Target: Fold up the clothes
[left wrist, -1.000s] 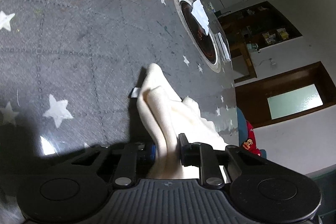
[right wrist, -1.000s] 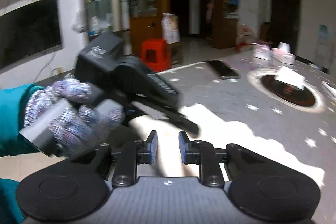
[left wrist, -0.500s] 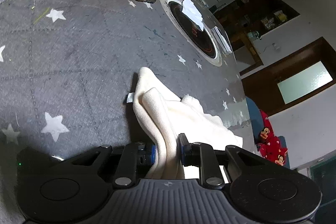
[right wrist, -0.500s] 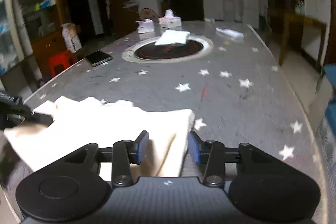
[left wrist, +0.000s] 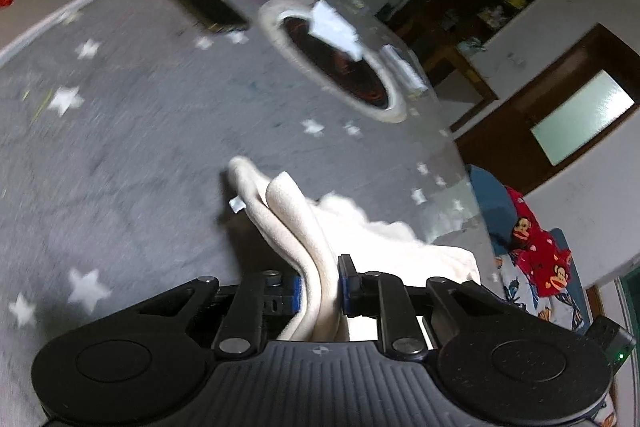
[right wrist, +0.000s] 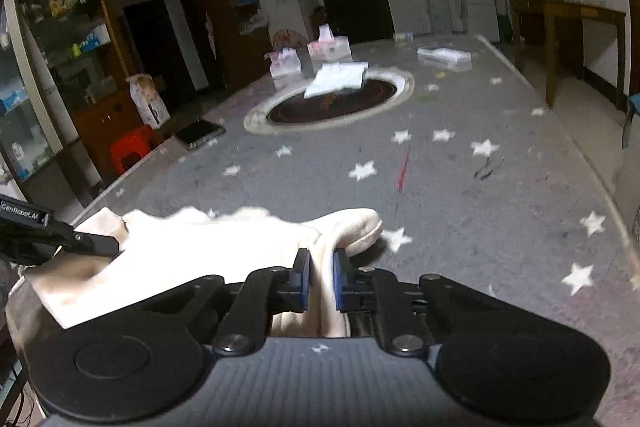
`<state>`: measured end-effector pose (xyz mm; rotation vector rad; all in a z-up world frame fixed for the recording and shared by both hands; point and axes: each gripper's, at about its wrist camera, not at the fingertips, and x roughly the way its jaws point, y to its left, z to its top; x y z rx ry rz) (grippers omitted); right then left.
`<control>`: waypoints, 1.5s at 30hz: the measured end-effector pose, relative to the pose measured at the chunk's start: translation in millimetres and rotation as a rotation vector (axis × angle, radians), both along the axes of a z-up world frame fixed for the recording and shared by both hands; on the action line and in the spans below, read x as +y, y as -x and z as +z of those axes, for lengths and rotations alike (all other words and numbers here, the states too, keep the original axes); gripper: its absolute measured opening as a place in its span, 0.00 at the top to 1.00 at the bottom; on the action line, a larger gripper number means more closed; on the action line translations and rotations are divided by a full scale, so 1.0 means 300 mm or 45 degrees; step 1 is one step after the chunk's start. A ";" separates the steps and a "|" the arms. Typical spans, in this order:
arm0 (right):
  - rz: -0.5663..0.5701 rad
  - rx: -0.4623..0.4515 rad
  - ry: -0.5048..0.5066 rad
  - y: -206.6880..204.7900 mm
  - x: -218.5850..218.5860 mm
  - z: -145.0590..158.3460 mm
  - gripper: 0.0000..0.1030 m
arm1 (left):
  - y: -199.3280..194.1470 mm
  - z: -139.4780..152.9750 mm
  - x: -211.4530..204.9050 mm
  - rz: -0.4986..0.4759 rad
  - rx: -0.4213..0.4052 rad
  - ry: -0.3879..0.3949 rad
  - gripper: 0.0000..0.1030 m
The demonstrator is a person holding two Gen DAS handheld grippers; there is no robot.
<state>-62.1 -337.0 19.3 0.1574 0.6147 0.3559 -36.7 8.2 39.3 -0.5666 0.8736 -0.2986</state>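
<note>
Both of your grippers are clamped on the cream garment at the near table edge.

The grey star-printed tablecloth (right wrist: pixel 460 187) carries the cream garment (right wrist: pixel 188 247), bunched at its near end. Your right gripper (right wrist: pixel 321 277) has its jaws pinched on one folded edge; your left gripper (left wrist: pixel 319 281) has its jaws closed on a doubled fold at the other. A smartphone (right wrist: pixel 200 134) lies farther off. The left gripper's side reads "GenRobot.AI" in the right wrist view.
</note>
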 end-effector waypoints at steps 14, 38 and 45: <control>-0.258 -0.175 0.197 0.024 -0.274 0.168 0.91 | -0.179 0.127 -0.438 -0.328 -0.172 -0.063 0.83; -0.372 -0.058 0.292 -0.055 -0.458 0.036 0.87 | -0.238 0.034 -0.641 -0.372 -0.173 -0.404 0.56; -0.258 -0.025 0.209 -0.115 -0.395 0.007 0.87 | -0.252 0.024 -0.731 -0.492 -0.242 -0.406 0.80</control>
